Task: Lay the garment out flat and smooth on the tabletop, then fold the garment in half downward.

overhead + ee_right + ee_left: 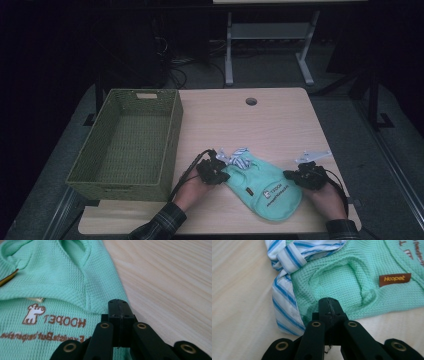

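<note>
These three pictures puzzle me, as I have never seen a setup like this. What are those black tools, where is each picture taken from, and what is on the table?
A person sits at a wooden table and holds a hand tool with two black jaws in each hand. The high view looks down from above: the left gripper and the right gripper sit at either side of a mint green pet shirt with a blue-striped collar. A green woven basket stands to the left. The other two pictures come from cameras on the tools, looking along their jaws. Both pairs of jaws are shut at the shirt's edges; whether they pinch the fabric I cannot tell.
</note>
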A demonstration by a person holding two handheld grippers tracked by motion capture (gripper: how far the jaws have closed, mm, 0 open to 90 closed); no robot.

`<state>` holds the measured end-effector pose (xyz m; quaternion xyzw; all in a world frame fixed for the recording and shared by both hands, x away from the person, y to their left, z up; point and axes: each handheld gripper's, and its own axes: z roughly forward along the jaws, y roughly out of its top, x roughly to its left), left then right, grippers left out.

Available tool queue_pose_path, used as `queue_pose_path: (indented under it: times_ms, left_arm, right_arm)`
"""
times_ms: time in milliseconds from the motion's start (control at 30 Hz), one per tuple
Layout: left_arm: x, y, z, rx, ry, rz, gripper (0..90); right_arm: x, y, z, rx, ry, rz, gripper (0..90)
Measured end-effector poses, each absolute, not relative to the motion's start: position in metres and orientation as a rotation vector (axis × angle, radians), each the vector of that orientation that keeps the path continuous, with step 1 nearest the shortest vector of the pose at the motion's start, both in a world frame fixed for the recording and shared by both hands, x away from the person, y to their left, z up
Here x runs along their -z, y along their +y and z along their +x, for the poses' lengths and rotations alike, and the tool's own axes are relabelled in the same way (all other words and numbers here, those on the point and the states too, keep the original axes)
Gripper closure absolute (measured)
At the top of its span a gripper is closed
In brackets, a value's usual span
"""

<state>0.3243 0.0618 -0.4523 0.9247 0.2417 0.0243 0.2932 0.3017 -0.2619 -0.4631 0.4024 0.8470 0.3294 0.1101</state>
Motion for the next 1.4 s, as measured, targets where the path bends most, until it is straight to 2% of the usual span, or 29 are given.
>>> queue_pose_path:
  times_ms: [200,333,667,900,1133,1400]
  left_arm:
    - [0.448,0.067,0.325,-0.017,0.666,2.404,89.4]
    - [0.437,0.076,0.329,-0.060,0.687,2.362,86.0]
    - [0.439,0.088,0.339,-0.142,0.774,2.327,58.4]
    - [0.453,0.082,0.341,-0.116,0.777,2.378,49.9]
    - [0.456,0.077,0.338,-0.162,0.747,2.411,53.2]
    - [0.456,0.074,0.335,-0.158,0.722,2.416,71.9]
  right_arm:
    - [0.464,-0.262,0.302,-0.974,2.484,1.185,89.7]
    - [0.464,-0.263,0.302,-0.975,2.484,1.185,89.7]
    - [0.464,-0.263,0.302,-0.979,2.489,1.197,89.6]
    - [0.464,-0.263,0.302,-0.979,2.490,1.194,89.6]
    - [0.464,-0.264,0.302,-0.981,2.490,1.194,89.6]
    - [0.462,-0.263,0.300,-1.012,2.478,1.190,89.6]
